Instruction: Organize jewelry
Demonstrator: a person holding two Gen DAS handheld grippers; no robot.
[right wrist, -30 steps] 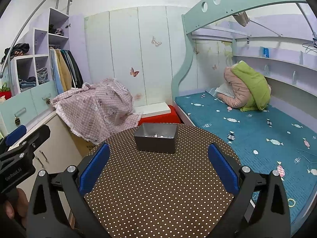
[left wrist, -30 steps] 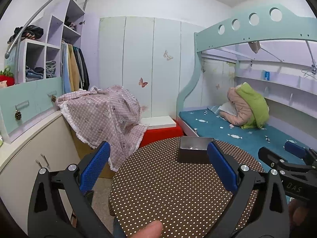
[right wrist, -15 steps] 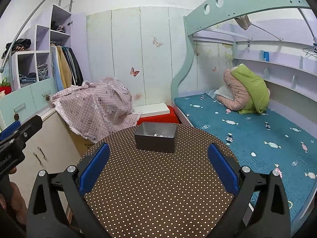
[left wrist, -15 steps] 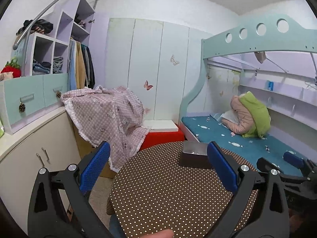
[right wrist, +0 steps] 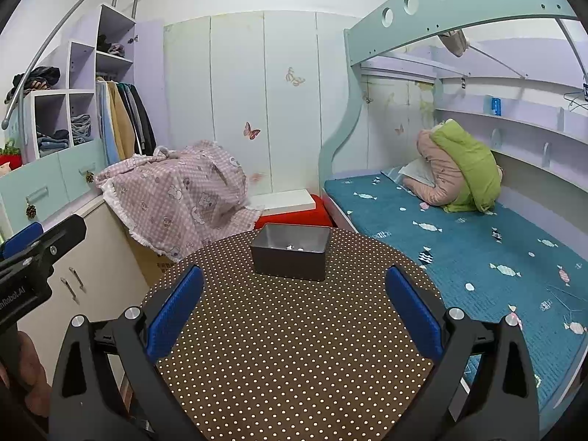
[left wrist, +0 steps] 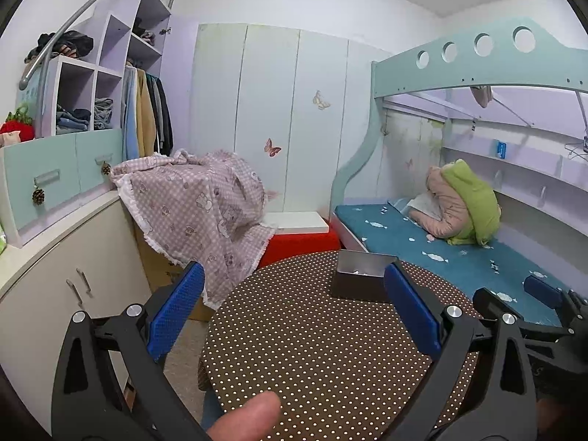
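A dark grey open box (right wrist: 290, 255) stands at the far side of the round brown dotted table (right wrist: 294, 349); small pale jewelry pieces (right wrist: 294, 247) lie inside it. It also shows in the left wrist view (left wrist: 362, 275), partly behind a blue pad. My left gripper (left wrist: 294, 312) is open and empty above the table's near left part. My right gripper (right wrist: 294, 312) is open and empty, above the table and short of the box. Each gripper shows at the edge of the other's view.
A bunk bed with a teal mattress (right wrist: 477, 242) runs along the right. A pink checked cloth (right wrist: 183, 198) drapes over a carton left of the table. White cabinets (left wrist: 55, 286) and shelves stand on the left. A red stool (right wrist: 294, 217) sits behind the table.
Both views tilted up a little and drew back slightly; the box sits lower in the left wrist view. Both grippers stayed open and empty.
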